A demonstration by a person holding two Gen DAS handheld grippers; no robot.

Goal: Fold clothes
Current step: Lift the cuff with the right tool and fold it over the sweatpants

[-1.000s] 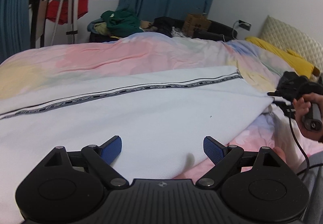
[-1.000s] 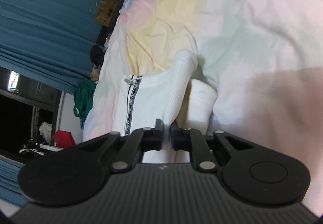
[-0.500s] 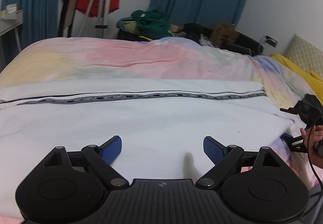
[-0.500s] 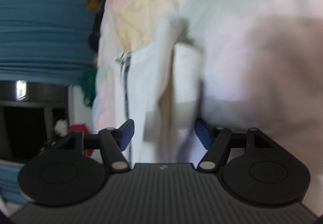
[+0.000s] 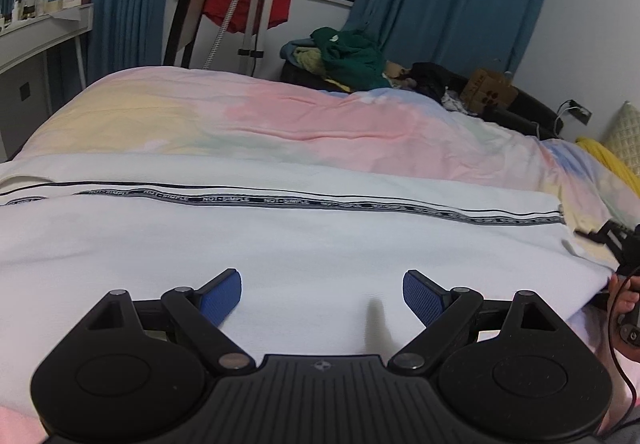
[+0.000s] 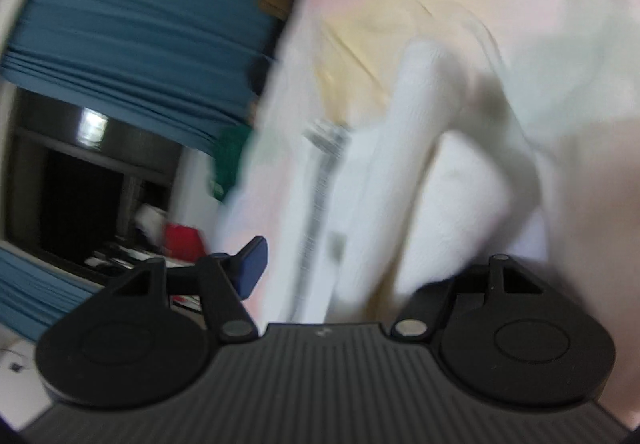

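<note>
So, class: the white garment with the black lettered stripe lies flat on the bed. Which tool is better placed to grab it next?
Probably the right tool: the white garment's cuffed end lies between its jaws, which have just been closing. The left tool hovers open above the flat middle, no edge to pinch.

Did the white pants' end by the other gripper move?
Yes. In the left wrist view the white pants end lay lifted toward the yellow pillow before; now it lies flat, lower, against the pastel blanket.
</note>
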